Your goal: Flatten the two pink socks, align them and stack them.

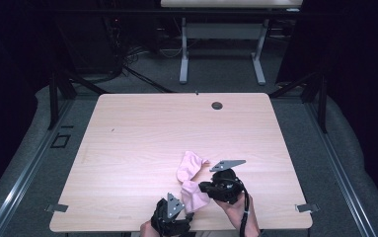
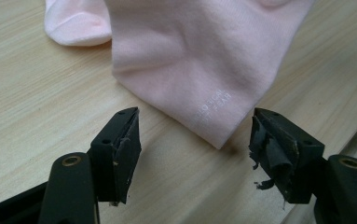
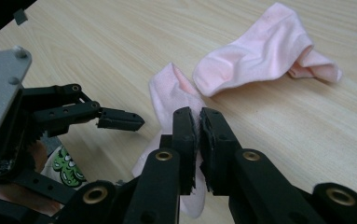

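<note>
Near the worktop's front edge, a little right of centre: pink sock (image 1: 191, 175), bent in the middle, far half lying flat on the worktop (image 1: 142, 133) toward its centre, near half lifted toward the front edge. Looks like one sock, possibly two overlapping; cannot tell. Faint white lettering near the cuff corner in the left gripper view (image 2: 212, 103), too small to read. Folded toe end lying flat farther off in the right gripper view (image 3: 264, 49).

Right gripper (image 1: 215, 188) just right of the sock's near half, jaws pinched narrow on the pink fabric, cloth squeezed between the pads in the right gripper view (image 3: 198, 135) and hanging below them. Grey three-cornered plate on top, hand (image 1: 236, 207) behind it, cable trailing toward the front edge.

Left gripper (image 1: 172, 217) at the front edge, just left of the sock's near end, jaws spread wide and holding nothing. Sock's cuff corner sitting between and just beyond the two jaws in the left gripper view (image 2: 195, 158), not touching them. Right-hand pad (image 2: 267, 154) frayed and torn.

Round grommet hole (image 1: 217, 105) near the worktop's back edge, well apart from everything. Second table (image 1: 226, 29) beyond the back edge, on grey floor
</note>
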{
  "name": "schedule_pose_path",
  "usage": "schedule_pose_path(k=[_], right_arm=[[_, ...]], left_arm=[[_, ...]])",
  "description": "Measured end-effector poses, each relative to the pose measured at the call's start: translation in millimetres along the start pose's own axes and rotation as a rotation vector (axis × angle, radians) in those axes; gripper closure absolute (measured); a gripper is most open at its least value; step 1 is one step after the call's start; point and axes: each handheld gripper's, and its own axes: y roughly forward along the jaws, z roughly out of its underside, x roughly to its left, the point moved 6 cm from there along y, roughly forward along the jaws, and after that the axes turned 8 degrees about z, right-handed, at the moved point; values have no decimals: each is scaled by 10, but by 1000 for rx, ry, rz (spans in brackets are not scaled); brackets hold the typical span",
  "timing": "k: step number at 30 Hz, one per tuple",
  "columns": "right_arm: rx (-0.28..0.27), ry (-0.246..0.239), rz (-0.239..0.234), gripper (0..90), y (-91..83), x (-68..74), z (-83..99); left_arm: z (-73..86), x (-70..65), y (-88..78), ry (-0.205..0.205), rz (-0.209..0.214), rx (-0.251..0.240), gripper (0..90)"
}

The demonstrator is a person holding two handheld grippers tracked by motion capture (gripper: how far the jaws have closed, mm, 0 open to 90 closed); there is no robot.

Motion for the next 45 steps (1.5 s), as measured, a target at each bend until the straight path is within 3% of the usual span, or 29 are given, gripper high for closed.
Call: schedule_pose_path(k=[6, 12, 13, 16, 17, 19, 22, 25, 29, 31, 33, 35, 36, 39, 41, 42, 45], right_arm=[[-1, -2, -15, 842, -22, 43, -47], [-18, 8, -13, 846, -35, 31, -63], [-20, 4, -11, 846, -45, 31, -67], [-34, -6, -15, 846, -47, 41, -82], [-42, -11, -21, 847, -54, 81, -132], [-57, -21, -28, 848, -67, 128, -175], [-67, -48, -18, 849, -80, 191, -236], [-67, -55, -3, 849, -69, 192, -222], [-16, -54, 57, 849, 8, 69, -55], [15, -43, 67, 849, 68, -7, 66], [38, -41, 88, 849, 116, -73, 172], [54, -32, 94, 848, 130, -123, 239], [54, -29, 98, 848, 128, -143, 259], [66, -33, 113, 847, 133, -196, 302], [66, -27, 117, 847, 155, -214, 320], [69, -28, 117, 847, 160, -220, 327], [78, -33, 126, 846, 182, -220, 347]], left_arm=[[-22, 60, 18, -4, -29, -19, 536], [-60, 207, 18, -28, -21, -59, 872], [-68, 238, -8, -34, -24, -68, 886], [-98, 305, -109, -29, -49, -84, 893], [-147, 375, -280, -19, -86, -103, 894], [-202, 417, -458, -2, -132, -118, 894], [-309, 425, -726, 58, -188, -129, 894], [-321, 345, -717, 114, -195, -82, 892], [-178, 216, -394, 140, -126, 28, 888], [-106, 167, -284, 126, -82, 58, 857], [-78, 173, -276, 83, -48, 52, 707], [-81, 250, -344, 52, -74, 28, 566], [-87, 295, -389, 36, -94, 14, 538], [-105, 471, -495, -28, -132, -8, 511], [-109, 533, -505, -44, -136, -5, 486], [-107, 631, -456, -95, -110, 15, 483], [-96, 702, -311, -138, -60, 47, 487]])
